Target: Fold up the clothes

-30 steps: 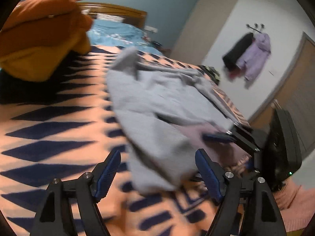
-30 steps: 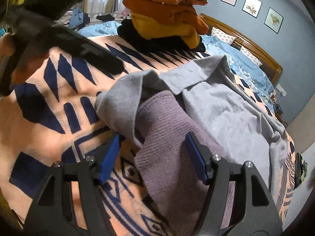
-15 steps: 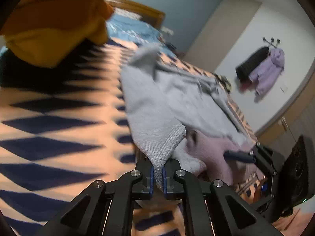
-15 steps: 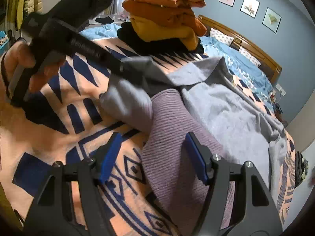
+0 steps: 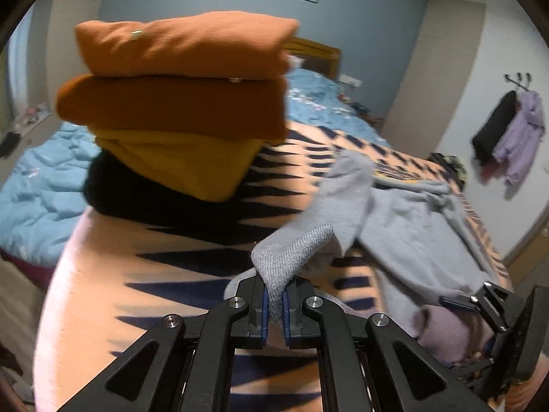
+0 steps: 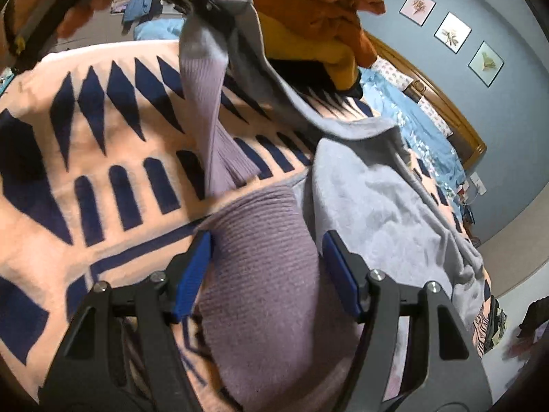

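A grey sweatshirt (image 5: 411, 226) lies spread on the orange and navy patterned blanket (image 5: 144, 254). My left gripper (image 5: 274, 304) is shut on the ribbed cuff of its grey sleeve (image 5: 295, 250) and holds it lifted off the bed; it shows high in the right wrist view (image 6: 202, 7) with the sleeve (image 6: 206, 79) hanging stretched from it. My right gripper (image 6: 267, 271) is open, its blue pads either side of the purple ribbed hem (image 6: 267, 274) of the garment. It appears at the lower right of the left wrist view (image 5: 480, 305).
A stack of folded clothes (image 5: 178, 110), orange, mustard and black, stands on the blanket close ahead of the left gripper. A blue duvet (image 5: 34, 185) and wooden headboard (image 6: 442, 110) lie behind. Jackets (image 5: 507, 137) hang on the right wall.
My left gripper closed on the grey sleeve cuff and has lifted and pulled it toward the folded stack. My right gripper has stayed open over the purple hem.
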A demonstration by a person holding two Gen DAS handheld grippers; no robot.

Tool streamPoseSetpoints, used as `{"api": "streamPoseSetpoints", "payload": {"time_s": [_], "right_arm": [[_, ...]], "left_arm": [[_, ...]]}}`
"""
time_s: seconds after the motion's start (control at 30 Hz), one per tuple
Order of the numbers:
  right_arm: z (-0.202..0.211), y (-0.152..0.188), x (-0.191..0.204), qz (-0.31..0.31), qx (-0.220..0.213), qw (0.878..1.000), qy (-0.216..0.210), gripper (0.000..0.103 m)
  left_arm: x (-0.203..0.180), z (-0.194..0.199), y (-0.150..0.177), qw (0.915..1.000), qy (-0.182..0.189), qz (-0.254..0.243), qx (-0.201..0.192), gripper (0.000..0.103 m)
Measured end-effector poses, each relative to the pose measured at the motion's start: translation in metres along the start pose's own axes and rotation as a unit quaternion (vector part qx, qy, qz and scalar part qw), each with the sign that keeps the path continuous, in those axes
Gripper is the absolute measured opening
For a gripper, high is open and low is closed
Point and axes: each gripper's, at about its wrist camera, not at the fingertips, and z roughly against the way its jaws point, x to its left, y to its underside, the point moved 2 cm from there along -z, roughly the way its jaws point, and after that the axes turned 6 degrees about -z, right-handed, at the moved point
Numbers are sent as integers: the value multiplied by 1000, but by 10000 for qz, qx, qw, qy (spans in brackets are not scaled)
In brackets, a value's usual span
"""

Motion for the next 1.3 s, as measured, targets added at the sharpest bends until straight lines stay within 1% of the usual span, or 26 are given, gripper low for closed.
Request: {"api": "streamPoseSetpoints", "payload": {"time_s": [0.03, 0.07, 0.1, 0.13, 0.17, 0.2, 0.23, 0.27, 0.3, 0.37, 0.43, 0.53, 0.63, 0.7, 0.73, 0.77, 0.87, 1.0, 1.07, 1.13, 1.17, 1.2, 1.23, 1.3], "right_arm": [[-4, -1, -1, -10, 48, 10000, -19, 57], [-6, -1, -3, -71, 115, 9999, -89, 45], [-9, -1, -4, -133, 181, 9996, -159, 36], [-9, 0, -8, -244, 212, 9992, -241, 31], [-10, 0, -12, -354, 242, 9986, -323, 22], [-10, 0, -16, -467, 272, 9977, -407, 17], [-8, 1, -22, -652, 271, 9959, -566, 16], [-6, 1, -28, -838, 269, 9935, -726, 15], [-3, 1, -34, -1066, 236, 9897, -923, 14], [4, 0, -45, -1516, 168, 9795, -1315, 14], [16, -3, -56, -1912, -5, 9662, -1728, 13], [36, -8, -71, -2433, -295, 9410, -2333, 13], [58, -16, -74, -2618, -598, 9259, -2658, 12], [68, -21, -67, -2655, -714, 9153, -2942, 9], [73, -24, -64, -2671, -769, 9098, -3081, 9], [71, -25, -57, -2643, -717, 9087, -3151, 9], [67, -26, -36, -2558, -562, 9046, -3362, 9], [62, -28, -7, -2442, -355, 8982, -3637, 9], [50, -26, 4, -2434, -228, 8945, -3742, 9], [34, -25, 17, -2261, -10, 9125, -3408, 9], [29, -22, 21, -2181, 72, 9173, -3331, 10], [25, -19, 25, -2101, 155, 9220, -3247, 13], [22, -15, 26, -2048, 216, 9312, -3008, 15], [25, -8, 27, -1983, 240, 9320, -3023, 33]], "left_arm": [[3, -1, 0, 10000, 21, 9, 16, 5], [6, -2, 2, 10000, 80, 44, 39, 7], [8, -4, 4, 9999, 130, 43, 61, 11], [9, -4, 6, 9999, 132, 60, 42, 14], [11, -4, 8, 9998, 140, 114, 24, 20], [13, -3, 10, 9997, 182, 162, 16, 24], [15, -1, 12, 9995, 230, 212, -5, 27], [16, 1, 15, 9991, 324, 278, -58, 35], [16, 5, 18, 9984, 466, 308, -116, 38], [8, 11, 23, 9974, 648, 236, -184, 38], [0, 17, 28, 9967, 777, 91, -232, 41], [-21, 27, 39, 9943, 1006, -200, -278, 48], [-42, 32, 48, 9902, 1300, -425, -277, 52], [-52, 33, 52, 9869, 1531, -454, -237, 54], [-56, 32, 54, 9848, 1668, -445, -206, 54], [-60, 31, 57, 9823, 1813, -438, -176, 54], [-61, 28, 61, 9780, 2053, -325, -150, 54], [-53, 18, 70, 9778, 2092, -59, -60, 55], [-47, 15, 76, 9770, 2132, 96, -7, 55], [-41, 12, 82, 9755, 2182, 261, 48, 55], [-38, 13, 84, 9751, 2195, 310, 57, 59], [-36, 13, 87, 9745, 2217, 353, 65, 66], [-36, 14, 89, 9743, 2220, 380, 64, 69], [-38, 17, 96, 9729, 2278, 382, 73, 76]]}}
